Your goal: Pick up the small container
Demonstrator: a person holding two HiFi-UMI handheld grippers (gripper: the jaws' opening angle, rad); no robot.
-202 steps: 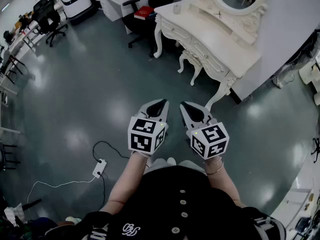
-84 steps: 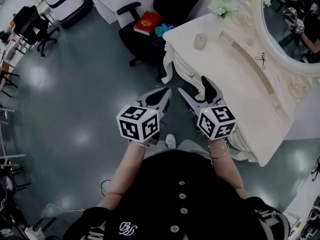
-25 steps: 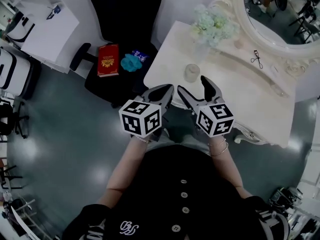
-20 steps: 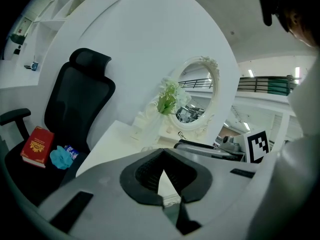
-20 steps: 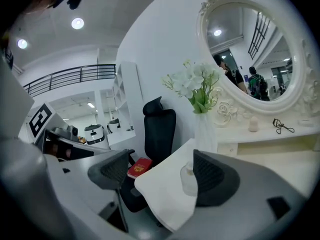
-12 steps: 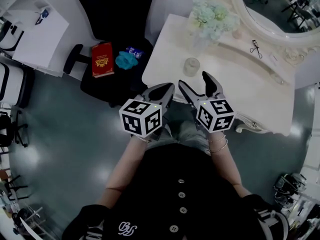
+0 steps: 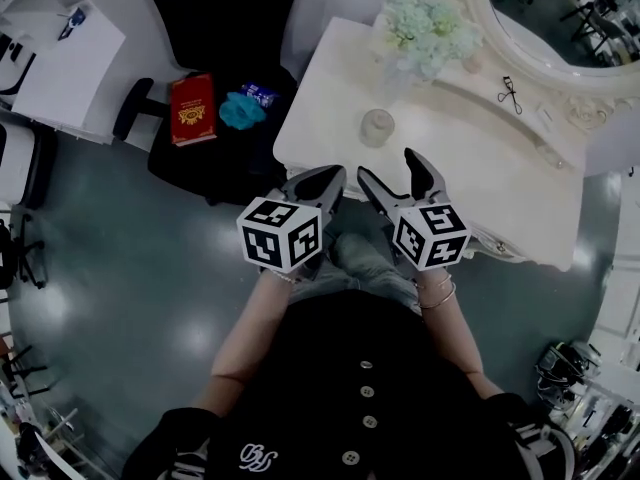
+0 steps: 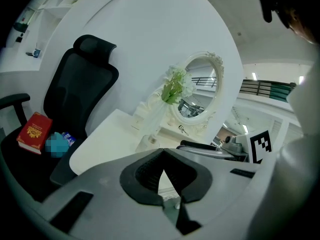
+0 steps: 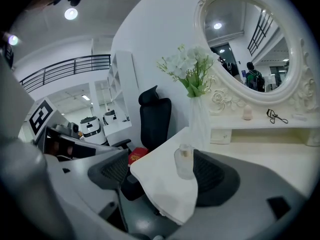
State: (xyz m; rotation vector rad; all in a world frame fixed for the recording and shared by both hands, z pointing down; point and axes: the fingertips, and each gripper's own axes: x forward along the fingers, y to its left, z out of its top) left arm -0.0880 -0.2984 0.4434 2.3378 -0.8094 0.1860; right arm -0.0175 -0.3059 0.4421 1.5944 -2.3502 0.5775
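Closest to us, our left gripper [image 7: 322, 180] has its jaws pressed together, nothing in them. Beside it, our right gripper [image 7: 392, 171] is spread wide and empty, hovering at the near edge of the white dressing table [image 7: 320, 128]. Just beyond its tips the small glass container [image 7: 377, 127] stands upright on the tabletop, untouched. Farther back we see a vase of pale flowers [image 7: 425, 30], then the oval mirror [image 7: 560, 18].

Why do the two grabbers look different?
The left gripper has its fingers pressed together; the right gripper has its fingers spread wide. The right gripper frames the small container between its fingers; the left gripper frames nothing. Both hold nothing.
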